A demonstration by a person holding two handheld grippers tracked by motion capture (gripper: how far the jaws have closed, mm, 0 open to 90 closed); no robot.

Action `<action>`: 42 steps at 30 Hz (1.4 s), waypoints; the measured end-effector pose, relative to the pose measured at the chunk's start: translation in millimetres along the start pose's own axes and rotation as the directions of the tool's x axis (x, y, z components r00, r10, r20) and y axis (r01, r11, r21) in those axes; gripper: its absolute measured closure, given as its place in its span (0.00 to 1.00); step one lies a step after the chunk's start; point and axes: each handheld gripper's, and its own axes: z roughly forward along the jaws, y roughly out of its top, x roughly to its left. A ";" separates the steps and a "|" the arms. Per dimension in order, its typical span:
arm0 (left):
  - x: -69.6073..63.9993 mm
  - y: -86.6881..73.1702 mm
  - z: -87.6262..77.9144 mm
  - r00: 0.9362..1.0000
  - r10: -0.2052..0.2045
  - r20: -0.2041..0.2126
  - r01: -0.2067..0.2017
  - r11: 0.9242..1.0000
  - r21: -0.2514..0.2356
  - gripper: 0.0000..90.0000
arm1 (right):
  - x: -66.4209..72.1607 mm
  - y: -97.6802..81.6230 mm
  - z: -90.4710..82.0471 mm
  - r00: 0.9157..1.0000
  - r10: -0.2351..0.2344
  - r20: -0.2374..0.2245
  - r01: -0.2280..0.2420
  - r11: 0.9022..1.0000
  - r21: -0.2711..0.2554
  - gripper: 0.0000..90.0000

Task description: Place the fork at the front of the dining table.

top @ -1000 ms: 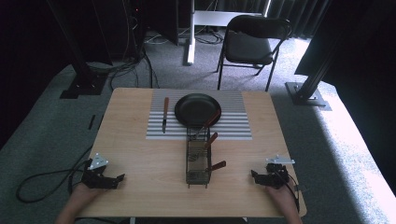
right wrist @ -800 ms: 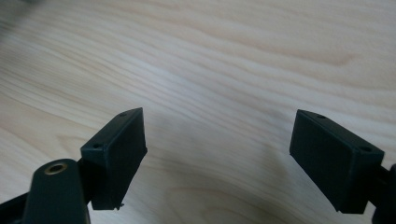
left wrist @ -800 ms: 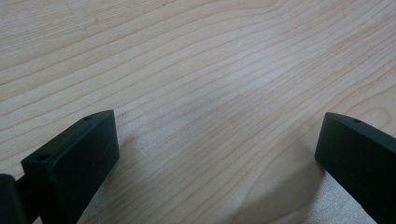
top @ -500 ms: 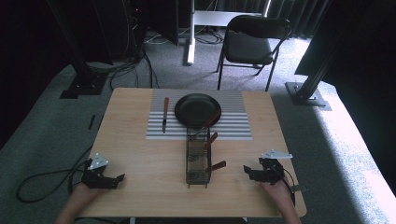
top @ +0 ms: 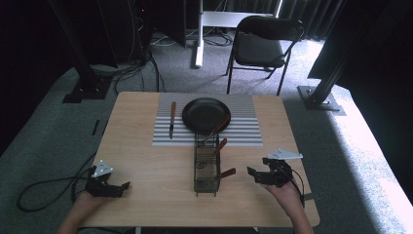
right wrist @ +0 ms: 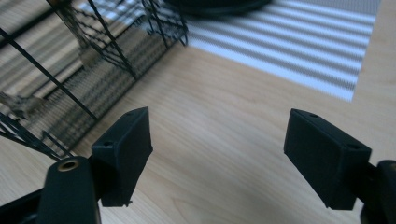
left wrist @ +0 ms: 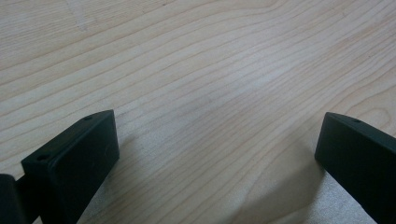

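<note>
Right gripper [top: 256,174] hung beside the wire basket [top: 206,168], jaws apart and empty (they had just narrowed slightly), probably approaching a wooden-handled utensil [top: 227,172].

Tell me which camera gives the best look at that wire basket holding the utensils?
The high view: the whole wire basket stands mid-table below the black pan, three wooden handles poking out. The right gripper view catches a blurred part of its mesh at upper left. The left gripper view looks down at the bare wooden table.
</note>
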 end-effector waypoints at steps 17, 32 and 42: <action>0.0 0.0 0.0 1.000 0.000 0.000 0.000 1.000 0.000 0.00 | 26.4 47.8 -9.3 0.995 -0.052 -0.080 0.046 0.996 -0.080 0.28; 0.0 0.0 0.0 1.000 -0.001 0.001 0.001 1.000 0.000 0.00 | 52.5 83.3 -2.8 0.979 -0.105 -0.176 0.085 0.990 -0.117 0.31; 0.1 0.1 -0.2 1.000 0.000 0.001 0.000 1.000 0.002 0.00 | 61.7 92.3 15.7 0.970 -0.108 -0.216 0.091 0.992 -0.086 0.38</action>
